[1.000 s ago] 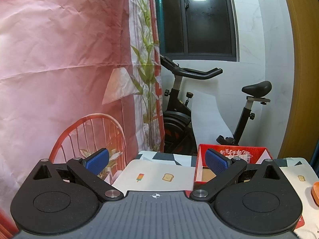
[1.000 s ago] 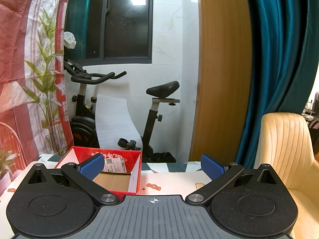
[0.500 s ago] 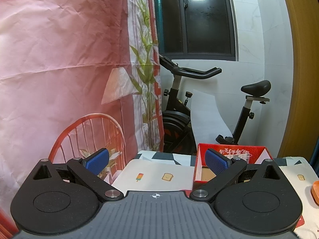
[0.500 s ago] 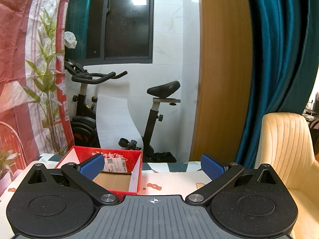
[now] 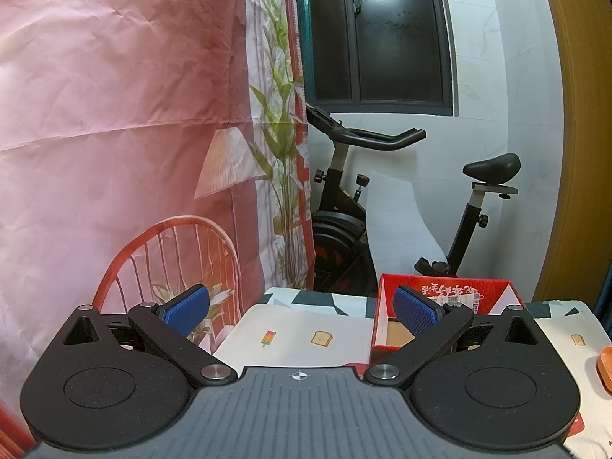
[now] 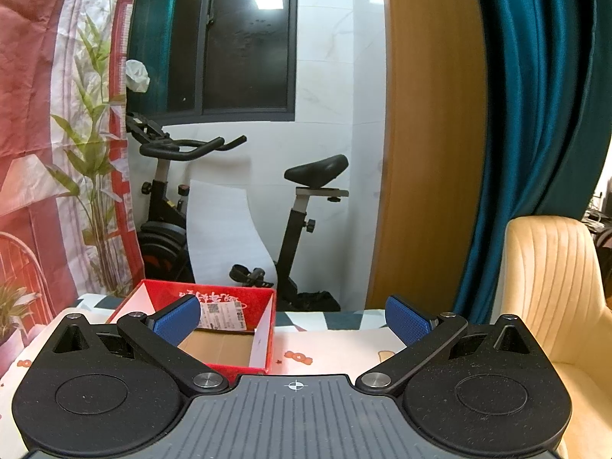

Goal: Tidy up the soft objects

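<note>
Left wrist view shows the left claw (image 5: pixel 302 311) spread wide with nothing between its blue pads (image 5: pixel 186 310), held level above the surface (image 5: pixel 306 325), which is covered by a cloth printed with small popsicle and toast pictures. Just beyond the right pad sits a red cardboard box (image 5: pixel 493 290), open at the top, with a brown floor and a printed label on its far inner wall; its inside looks bare, though the pad hides part of it. An orange thing (image 5: pixel 605 365) pokes in at the right edge of the surface, too cropped to identify.

Right wrist view has the right claw (image 6: pixel 292 321) likewise wide apart and holding nothing, with the red box (image 6: pixel 264 338) behind its left pad. A cream chair (image 6: pixel 554 287) stands to the right, teal curtains (image 6: pixel 535 114) behind it. An exercise bike (image 6: pixel 298 206) stands against the white wall beyond the surface.
</note>
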